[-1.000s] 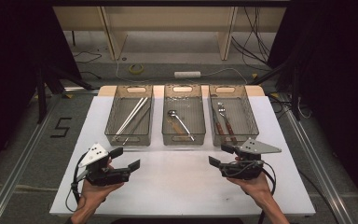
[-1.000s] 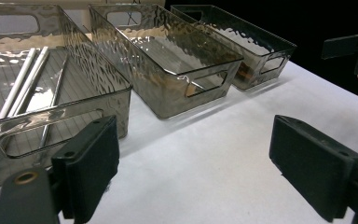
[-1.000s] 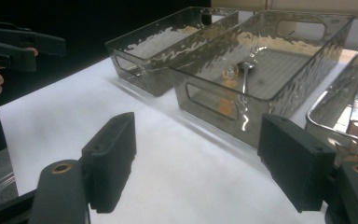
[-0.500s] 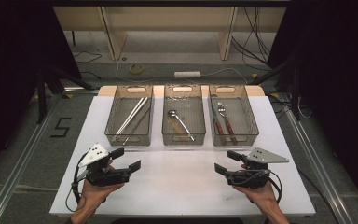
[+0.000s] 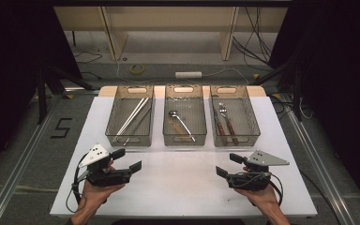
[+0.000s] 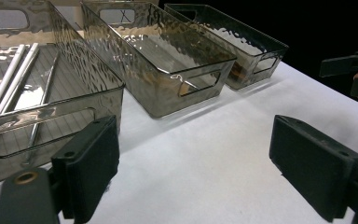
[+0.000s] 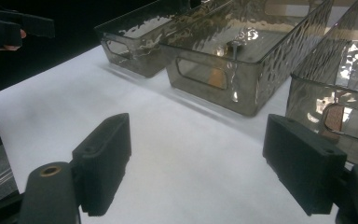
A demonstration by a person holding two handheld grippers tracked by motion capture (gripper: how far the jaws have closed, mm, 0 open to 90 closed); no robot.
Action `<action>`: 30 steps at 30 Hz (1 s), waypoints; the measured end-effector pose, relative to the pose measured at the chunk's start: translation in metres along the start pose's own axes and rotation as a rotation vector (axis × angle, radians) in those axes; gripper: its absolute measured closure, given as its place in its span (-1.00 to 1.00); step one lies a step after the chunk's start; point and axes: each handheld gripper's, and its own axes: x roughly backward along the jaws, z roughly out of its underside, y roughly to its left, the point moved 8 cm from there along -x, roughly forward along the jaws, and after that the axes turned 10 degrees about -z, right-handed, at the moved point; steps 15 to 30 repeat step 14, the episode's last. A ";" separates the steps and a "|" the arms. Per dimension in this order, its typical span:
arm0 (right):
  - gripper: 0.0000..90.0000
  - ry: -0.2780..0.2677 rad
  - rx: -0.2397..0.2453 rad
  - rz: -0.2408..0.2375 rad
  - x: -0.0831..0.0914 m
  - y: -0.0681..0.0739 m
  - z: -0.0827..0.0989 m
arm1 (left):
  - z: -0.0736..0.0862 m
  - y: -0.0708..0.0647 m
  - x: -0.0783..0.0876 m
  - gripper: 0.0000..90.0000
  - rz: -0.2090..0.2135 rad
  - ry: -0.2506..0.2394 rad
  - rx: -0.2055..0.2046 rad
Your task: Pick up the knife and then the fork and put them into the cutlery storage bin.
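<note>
Both tongs, left and right, released, nothing between them. White surface beneath them, three smoked bins just ahead. Dark room beyond.

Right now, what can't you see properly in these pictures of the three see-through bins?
- Smoky clear plastic middle bin: in the high view a small brownish thing beside the metal ladle is too small to name.
- Wood-handled cutlery in the right bin: too small to tell every piece.
- Left bin: in the left gripper view the picture's left edge cuts it off.
- Right bin in the right gripper view: rippled plastic blurs its contents.
</note>
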 end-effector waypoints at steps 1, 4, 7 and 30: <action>-0.46 0.000 -0.001 0.000 0.000 0.000 0.000 | 0.000 0.000 0.000 -0.66 0.000 0.000 0.000; -0.46 0.000 0.001 0.002 0.000 0.000 0.000 | 0.000 0.000 0.000 -0.66 0.001 0.000 -0.001; -0.46 0.002 0.002 0.003 0.000 0.000 0.000 | 0.000 0.000 0.000 -0.66 0.000 0.000 0.000; -0.46 -0.003 0.001 0.006 0.000 0.000 -0.001 | 0.000 0.000 0.000 -0.66 0.000 0.000 0.001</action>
